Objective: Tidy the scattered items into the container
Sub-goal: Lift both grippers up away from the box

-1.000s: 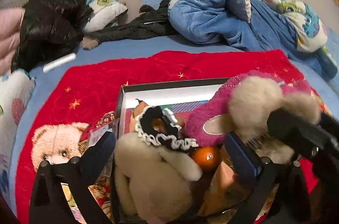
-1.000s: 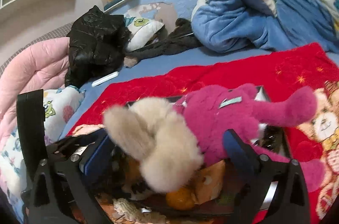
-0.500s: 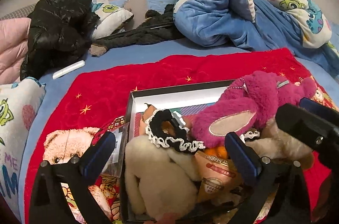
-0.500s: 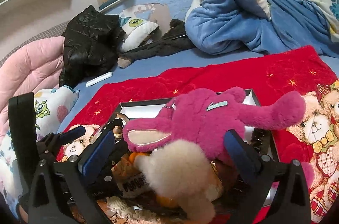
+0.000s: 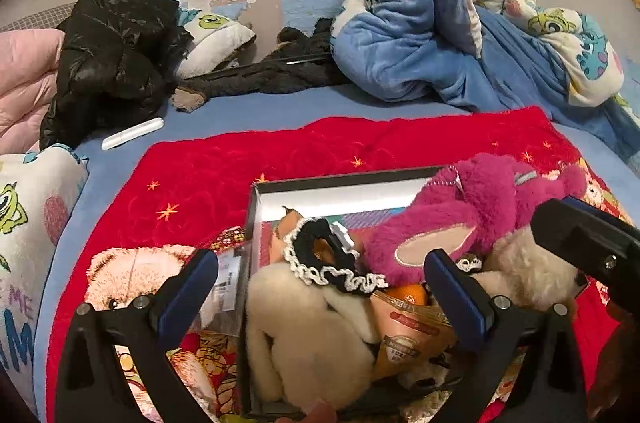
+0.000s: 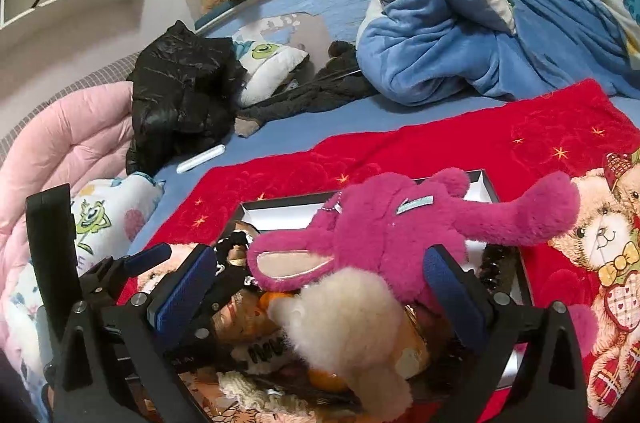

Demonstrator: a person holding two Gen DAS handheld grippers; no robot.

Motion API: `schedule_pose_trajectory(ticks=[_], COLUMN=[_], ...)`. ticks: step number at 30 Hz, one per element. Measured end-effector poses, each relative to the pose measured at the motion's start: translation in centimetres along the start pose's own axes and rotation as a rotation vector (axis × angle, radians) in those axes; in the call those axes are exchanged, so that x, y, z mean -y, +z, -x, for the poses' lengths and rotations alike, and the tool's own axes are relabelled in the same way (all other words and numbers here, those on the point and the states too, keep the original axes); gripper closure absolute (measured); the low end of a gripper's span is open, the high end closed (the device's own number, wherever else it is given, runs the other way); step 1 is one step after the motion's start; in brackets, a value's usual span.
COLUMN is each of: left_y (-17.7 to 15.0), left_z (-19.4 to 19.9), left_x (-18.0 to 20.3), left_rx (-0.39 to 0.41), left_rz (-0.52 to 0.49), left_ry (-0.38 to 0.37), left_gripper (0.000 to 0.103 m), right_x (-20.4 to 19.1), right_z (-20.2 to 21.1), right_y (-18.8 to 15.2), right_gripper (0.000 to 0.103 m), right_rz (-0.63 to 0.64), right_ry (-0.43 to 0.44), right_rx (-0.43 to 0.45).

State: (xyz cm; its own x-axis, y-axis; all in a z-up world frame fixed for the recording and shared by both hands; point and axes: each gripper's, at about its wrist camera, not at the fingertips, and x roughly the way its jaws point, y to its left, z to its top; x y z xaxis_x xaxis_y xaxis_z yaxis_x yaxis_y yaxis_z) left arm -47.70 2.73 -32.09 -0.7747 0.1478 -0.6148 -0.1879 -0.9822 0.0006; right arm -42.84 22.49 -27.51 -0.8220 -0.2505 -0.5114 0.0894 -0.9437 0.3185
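A shallow box on the red blanket is full of items. A pink plush rabbit lies across the top, its cream tail toward the right wrist camera. Below it lie a cream plush, a black lace-trimmed scrunchie, an orange and a snack packet. My left gripper is open above the box's left part. My right gripper is open, a finger either side of the rabbit and not gripping it.
The red blanket covers a blue bed. A black jacket, a white tube, a pink quilt, a Monsters pillow and a heap of blue bedding lie around. A small packet lies by the box's left wall.
The pink rabbit has come down from between the right fingers and settled onto the box contents. Both grippers have drawn back and up from the box.
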Motion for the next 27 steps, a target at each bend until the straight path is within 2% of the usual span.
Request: schedule_pose_trajectory(ticks=[4, 11, 15, 17, 19, 22, 27], left_y=[0.6, 1.9, 2.4, 2.6, 2.7, 2.3, 0.2], left_z=[1.5, 7.1, 10.7, 12.1, 13.4, 15.1, 17.5], left_x=[-0.7, -3.7, -4.4, -4.8, -5.3, -5.8, -6.3], left_rx=[0.024, 0.121, 0.195, 0.218, 0.230, 0.238, 0.209], left_rz=[0.003, 0.093, 0.088, 0.096, 0.106, 0.127, 0.111], left_ry=[0.007, 0.010, 0.082, 0.105, 0.099, 0.088, 0.107], left_gripper=[0.000, 0.000, 0.000, 0.000, 0.000, 0.000, 0.000], right_x=[-0.3, -1.7, -2.3, -3.0, -3.1, -2.9, -4.5], right_z=[0.8, 4.5, 7.1, 7.2, 8.1, 8.4, 9.7], right_y=[0.4, 1.4, -0.9, -0.7, -0.3, 0.2, 0.8], right_gripper=[0.000, 0.000, 0.000, 0.000, 0.000, 0.000, 0.000], right_rz=[0.006, 0.028, 0.048, 0.100, 0.082, 0.017, 0.023], right_ry=[0.011, 0.035, 0.038, 0.032, -0.010, 0.049, 0.032], right_rx=[0.013, 0.052, 0.048, 0.034, 0.086, 0.068, 0.056])
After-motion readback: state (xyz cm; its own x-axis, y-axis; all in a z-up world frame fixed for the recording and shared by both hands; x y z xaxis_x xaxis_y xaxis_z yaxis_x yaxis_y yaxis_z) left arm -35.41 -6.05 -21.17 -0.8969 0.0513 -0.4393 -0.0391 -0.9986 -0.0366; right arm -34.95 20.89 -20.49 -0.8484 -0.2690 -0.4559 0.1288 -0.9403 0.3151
